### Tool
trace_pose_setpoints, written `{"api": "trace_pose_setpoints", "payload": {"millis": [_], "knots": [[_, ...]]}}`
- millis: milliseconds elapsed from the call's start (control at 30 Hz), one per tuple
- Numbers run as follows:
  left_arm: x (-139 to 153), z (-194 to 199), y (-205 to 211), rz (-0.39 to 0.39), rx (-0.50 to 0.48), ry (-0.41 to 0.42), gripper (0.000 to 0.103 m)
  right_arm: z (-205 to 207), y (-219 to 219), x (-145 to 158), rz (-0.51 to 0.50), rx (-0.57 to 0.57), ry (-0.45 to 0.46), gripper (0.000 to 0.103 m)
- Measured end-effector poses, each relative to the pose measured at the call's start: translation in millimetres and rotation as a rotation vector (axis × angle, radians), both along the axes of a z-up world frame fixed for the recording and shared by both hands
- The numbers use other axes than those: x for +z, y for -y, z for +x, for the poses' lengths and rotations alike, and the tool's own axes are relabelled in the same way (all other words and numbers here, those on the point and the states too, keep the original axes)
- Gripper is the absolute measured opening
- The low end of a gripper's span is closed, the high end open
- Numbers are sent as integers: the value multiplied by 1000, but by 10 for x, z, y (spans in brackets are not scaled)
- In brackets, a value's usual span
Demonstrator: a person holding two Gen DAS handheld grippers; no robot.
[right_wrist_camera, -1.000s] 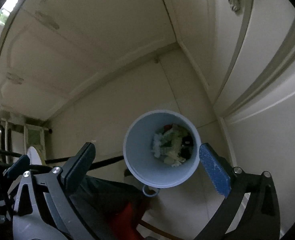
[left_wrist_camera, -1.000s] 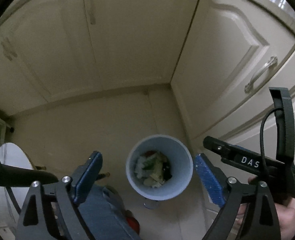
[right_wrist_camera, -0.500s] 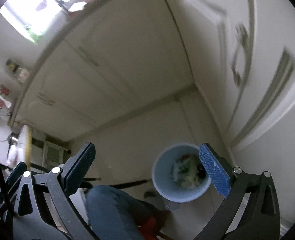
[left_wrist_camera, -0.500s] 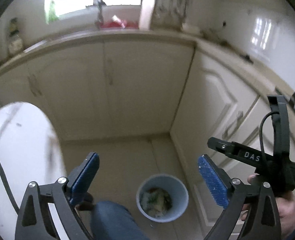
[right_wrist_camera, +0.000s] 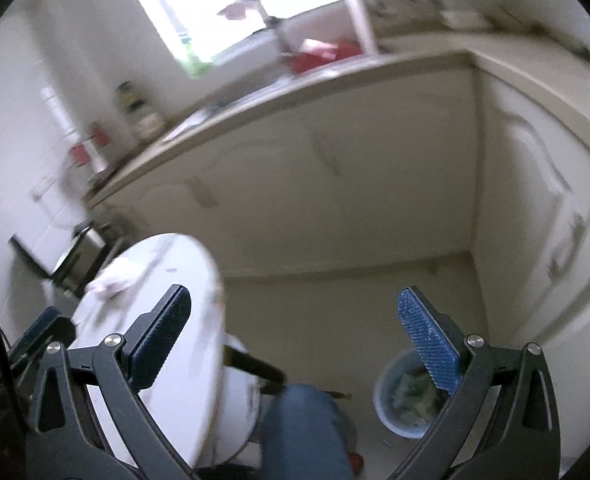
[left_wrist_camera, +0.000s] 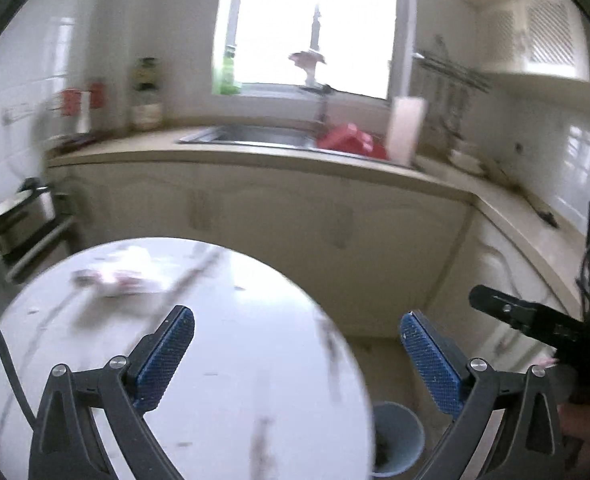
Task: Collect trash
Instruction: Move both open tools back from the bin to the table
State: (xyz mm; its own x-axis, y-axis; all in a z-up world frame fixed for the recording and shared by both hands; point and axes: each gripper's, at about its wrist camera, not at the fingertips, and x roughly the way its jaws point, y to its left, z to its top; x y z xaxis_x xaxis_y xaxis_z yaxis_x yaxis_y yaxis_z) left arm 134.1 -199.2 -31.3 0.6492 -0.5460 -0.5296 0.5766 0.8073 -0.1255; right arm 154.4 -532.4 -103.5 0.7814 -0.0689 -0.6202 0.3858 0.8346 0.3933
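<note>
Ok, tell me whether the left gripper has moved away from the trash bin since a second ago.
Yes. The left gripper has risen and tilted up: the bin, earlier centred between its fingers, now sits at the frame's bottom edge, with the sink in view. Its fingers are opening, empty.

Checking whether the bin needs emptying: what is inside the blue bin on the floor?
The blue bin holds a pile of pale and greenish scraps. The right gripper's finger covers part of it; items underneath are hidden.

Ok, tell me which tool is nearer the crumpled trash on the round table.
Left. The left tool, its jaws opening and empty, hovers over the round table facing the crumpled trash. The right tool is beyond the table's edge, above the floor near the bin.
</note>
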Motion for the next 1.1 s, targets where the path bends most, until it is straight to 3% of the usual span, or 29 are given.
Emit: {"api": "trace_pose_setpoints", "payload": {"millis": [333, 700, 933, 1100], "knots": [[279, -406, -1101, -29, 275, 55, 102, 622, -1409, 500, -103, 317, 84, 103], [404, -832, -1835, -38, 474, 99, 102, 899, -2553, 777, -270, 510, 144, 103], [324, -845, -1899, -37, 513, 73, 102, 1109, -2849, 715, -321, 563, 121, 103], [223, -537, -1913, -35, 519, 25, 102, 1403, -2760, 500, -318, 569, 49, 103]]}}
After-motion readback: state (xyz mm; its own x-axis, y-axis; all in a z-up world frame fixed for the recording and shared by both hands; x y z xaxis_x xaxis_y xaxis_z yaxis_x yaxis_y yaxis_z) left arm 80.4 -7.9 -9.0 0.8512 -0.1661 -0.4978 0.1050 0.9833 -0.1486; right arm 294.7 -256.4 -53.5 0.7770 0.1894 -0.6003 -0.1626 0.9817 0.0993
